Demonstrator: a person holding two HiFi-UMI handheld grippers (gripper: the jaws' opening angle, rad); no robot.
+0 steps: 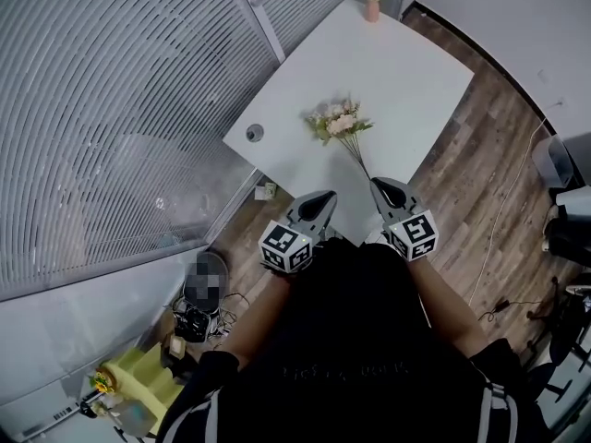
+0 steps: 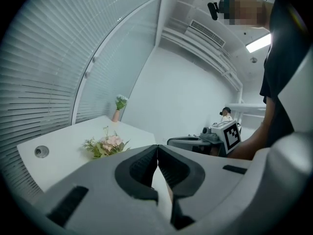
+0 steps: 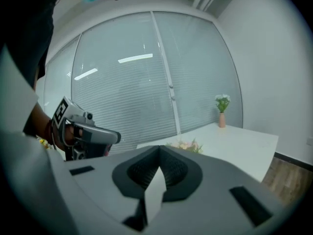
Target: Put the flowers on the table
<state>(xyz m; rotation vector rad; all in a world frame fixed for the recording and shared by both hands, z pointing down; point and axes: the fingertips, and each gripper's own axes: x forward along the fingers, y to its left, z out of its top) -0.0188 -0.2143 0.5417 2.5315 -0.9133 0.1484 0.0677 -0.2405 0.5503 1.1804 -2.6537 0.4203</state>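
A pink-and-green flower bunch (image 1: 340, 123) lies on the white rectangular table (image 1: 406, 72). The grey left gripper (image 1: 323, 198) and grey right gripper (image 1: 381, 185) hover nearby, jaws pressed together, empty.

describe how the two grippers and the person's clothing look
Both the left gripper and right gripper have pale grey plastic bodies tapering to pointed jaws lined with black ribbed pads. Each carries a white cube printed with black square markers. The person wears a black top.

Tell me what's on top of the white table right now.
A pink bouquet lies flat on the table, a small vase of green sprigs stands at the far corner, and a round grommet sits near the left edge. The stem ends are hidden behind the right gripper.
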